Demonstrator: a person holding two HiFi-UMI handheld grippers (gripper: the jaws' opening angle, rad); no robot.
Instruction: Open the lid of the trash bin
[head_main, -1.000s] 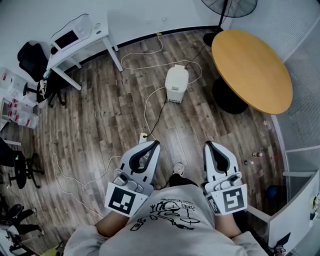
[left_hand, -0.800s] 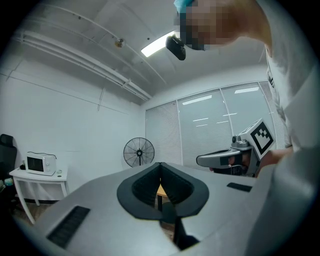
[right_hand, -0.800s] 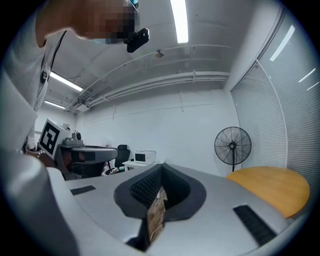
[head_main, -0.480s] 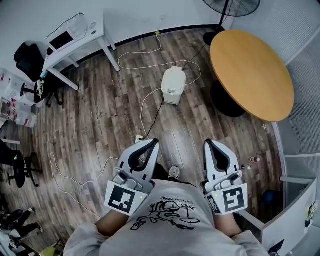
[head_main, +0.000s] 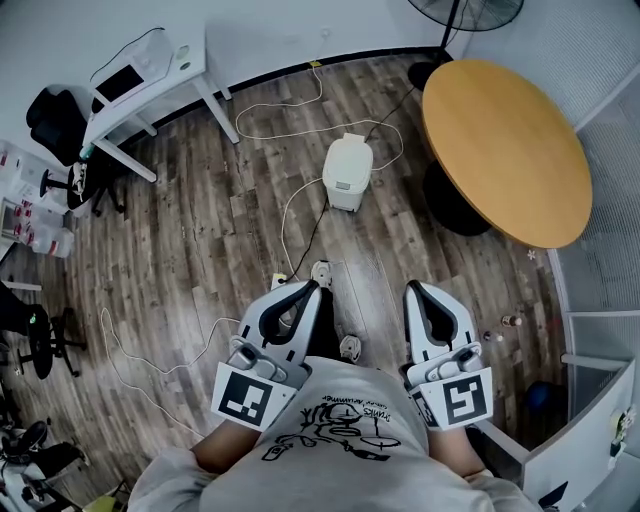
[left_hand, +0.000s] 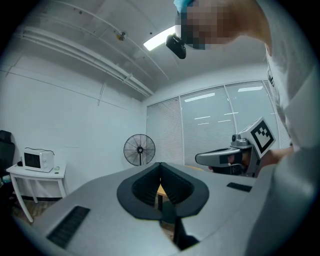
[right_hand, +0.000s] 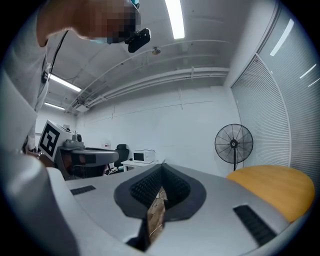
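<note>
**Bin ahead on the floor, both grippers closed and empty**

The left gripper (head_main: 309, 289) is held at waist height in front of the person. Its jaws are together at the tips, and nothing sits between them. The right gripper (head_main: 414, 289) is held alongside it, well apart, in the same condition: jaws closed, nothing held. Both point roughly level and forward, away from the body. Neither gripper view shows the bin; each looks over it toward the far walls and the fan (right_hand: 233, 142).

The trash bin (head_main: 343, 192) stands on the wood floor (head_main: 200, 250), well ahead of both grippers and well below them. Seen from the head view, it falls between the lines along which the two grippers point, somewhat closer to the left one. The left gripper therefore appears to be the nearer, though not by much. The lid (head_main: 350, 157) is down and untouched. The long axis of the bin runs roughly away from the person, nearly parallel to the grippers.

A white cable (head_main: 300, 210) loops across the floor beside the bin and passes just under its near left side. The round table (head_main: 505, 150) stands to the right of the bin, near it but apart.

Judgement: the coming move calls for travel forward and down. Either gripper must be lowered toward the lid, with the cable kept clear of the feet.
</note>
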